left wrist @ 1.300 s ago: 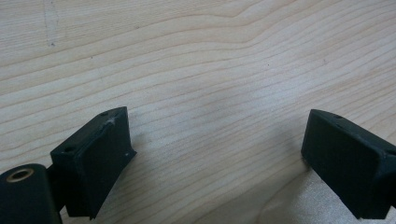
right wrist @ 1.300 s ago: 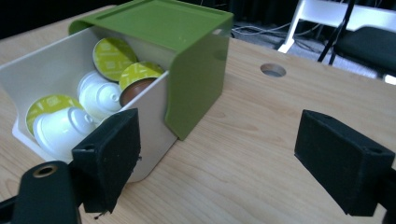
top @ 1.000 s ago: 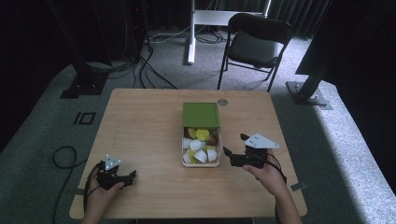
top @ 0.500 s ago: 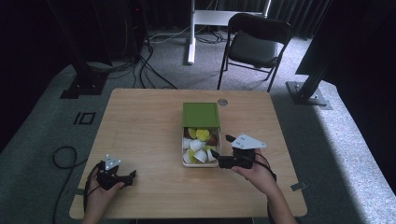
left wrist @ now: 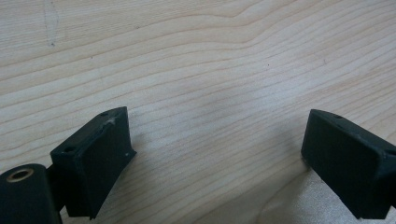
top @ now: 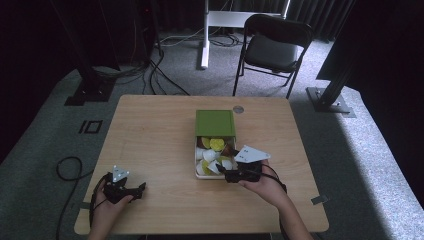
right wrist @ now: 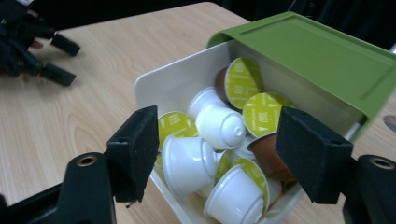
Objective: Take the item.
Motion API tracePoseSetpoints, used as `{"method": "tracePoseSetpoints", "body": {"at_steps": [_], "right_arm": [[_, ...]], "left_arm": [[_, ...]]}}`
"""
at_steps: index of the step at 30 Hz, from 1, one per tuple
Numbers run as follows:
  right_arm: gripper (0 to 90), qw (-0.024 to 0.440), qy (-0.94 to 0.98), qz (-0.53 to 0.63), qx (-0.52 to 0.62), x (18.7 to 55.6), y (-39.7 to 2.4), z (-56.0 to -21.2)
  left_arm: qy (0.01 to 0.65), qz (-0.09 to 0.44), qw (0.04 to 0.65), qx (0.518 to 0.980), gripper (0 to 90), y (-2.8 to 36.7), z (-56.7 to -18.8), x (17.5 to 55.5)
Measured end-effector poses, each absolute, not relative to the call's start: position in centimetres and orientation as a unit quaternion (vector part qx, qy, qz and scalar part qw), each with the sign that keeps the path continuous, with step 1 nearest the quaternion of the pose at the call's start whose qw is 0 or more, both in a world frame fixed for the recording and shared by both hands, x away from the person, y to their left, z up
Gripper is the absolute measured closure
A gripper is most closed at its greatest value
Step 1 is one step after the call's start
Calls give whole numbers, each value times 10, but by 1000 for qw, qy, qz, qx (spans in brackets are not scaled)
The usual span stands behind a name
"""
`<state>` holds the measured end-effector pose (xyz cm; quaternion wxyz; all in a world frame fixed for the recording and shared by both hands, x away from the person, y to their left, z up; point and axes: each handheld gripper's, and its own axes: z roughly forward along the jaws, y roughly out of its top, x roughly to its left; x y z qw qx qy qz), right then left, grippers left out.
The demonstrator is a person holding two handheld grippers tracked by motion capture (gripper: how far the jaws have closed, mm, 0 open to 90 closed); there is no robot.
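The right gripper point(top: 223, 173) has moved leftward from beside the white rectangular plastic box point(top: 197, 159) of coffee capsules to its near corner, its jaws closing partway, nothing pressed between them.

Recording studio (dark curtains point(top: 310, 10), cables point(top: 165, 75))

Two black handheld grippers, left gripper point(top: 141, 187) and right gripper point(top: 220, 170), each topped with a grey three-cornered plate and trailing a black cable. Blocky matte black jaws with flat dark pads, small screw holes in the tops, brass-ringed holes at the jaw bases. Bare forearms, no sleeves visible.
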<state>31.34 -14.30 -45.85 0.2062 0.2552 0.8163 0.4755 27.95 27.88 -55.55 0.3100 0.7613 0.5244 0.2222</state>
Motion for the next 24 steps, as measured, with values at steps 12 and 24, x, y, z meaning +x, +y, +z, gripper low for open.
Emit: {"method": "tracePoseSetpoints", "body": {"at_steps": [12,24], "right_arm": [[405,219,857,432,178,316,-131,-467],[492,201,886,382,169,318,-115,-478]], "left_arm": [[524,222,310,761,95,279,-555,280],[524,222,309,762,95,279,-555,280]]}}
